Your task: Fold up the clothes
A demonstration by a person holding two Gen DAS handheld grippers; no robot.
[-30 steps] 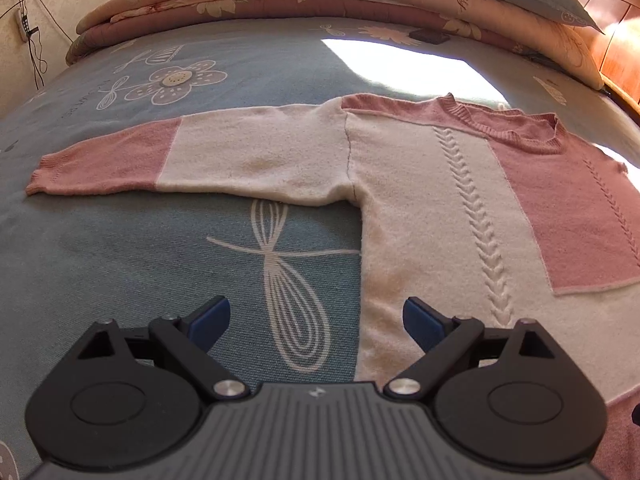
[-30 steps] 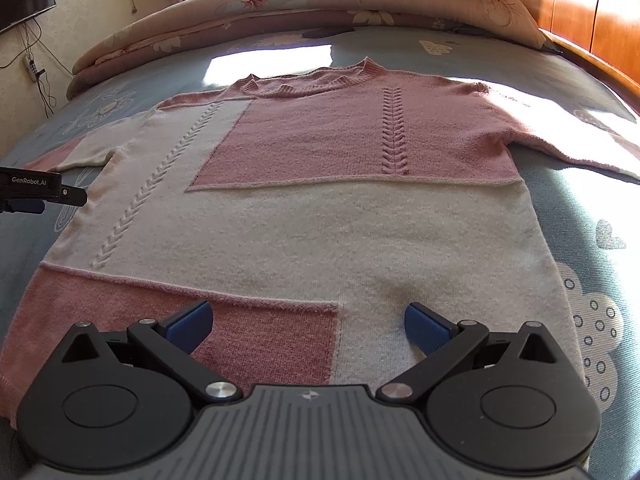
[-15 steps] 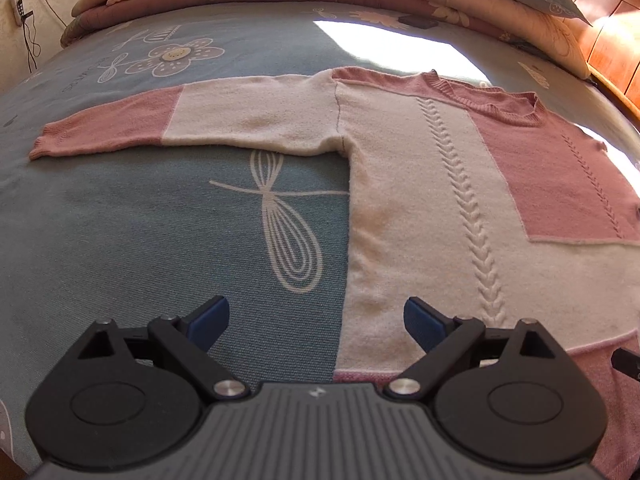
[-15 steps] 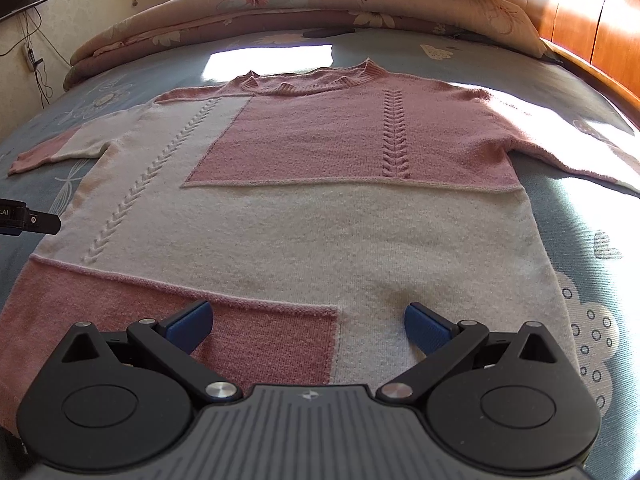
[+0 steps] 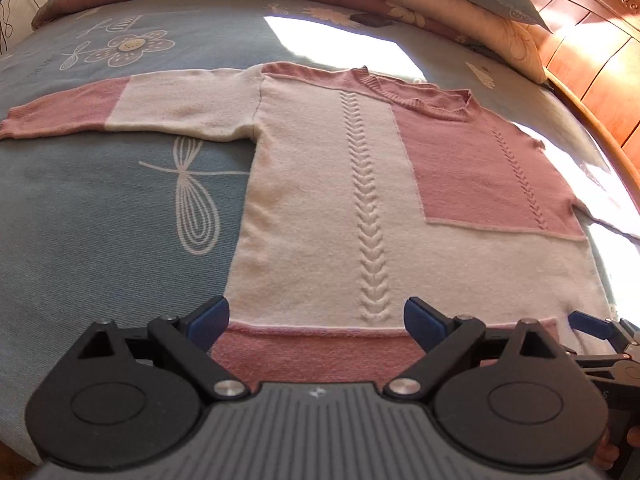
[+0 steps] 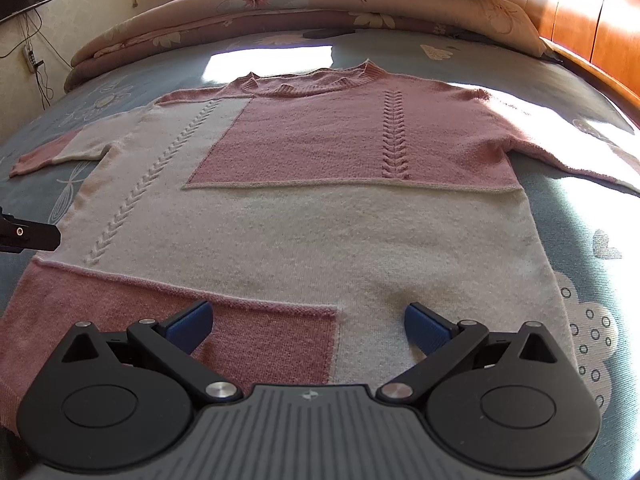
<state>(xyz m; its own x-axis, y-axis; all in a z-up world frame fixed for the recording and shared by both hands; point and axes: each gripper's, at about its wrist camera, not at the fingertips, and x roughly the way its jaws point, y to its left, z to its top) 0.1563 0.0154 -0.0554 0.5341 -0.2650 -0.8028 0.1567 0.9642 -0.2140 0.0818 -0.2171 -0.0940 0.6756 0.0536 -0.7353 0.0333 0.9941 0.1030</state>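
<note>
Pink-and-cream sweater lies flat, front up, on a blue bedspread w/ flower and dragonfly print; one sleeve stretches out to the left, neck toward the folded quilt and wooden headboard. L gripper hovers over the hem's left corner, jaws apart, nothing between them. R gripper hovers over the hem further right, jaws likewise apart, empty. Sun patch falls on bedspread beyond the collar.
</note>
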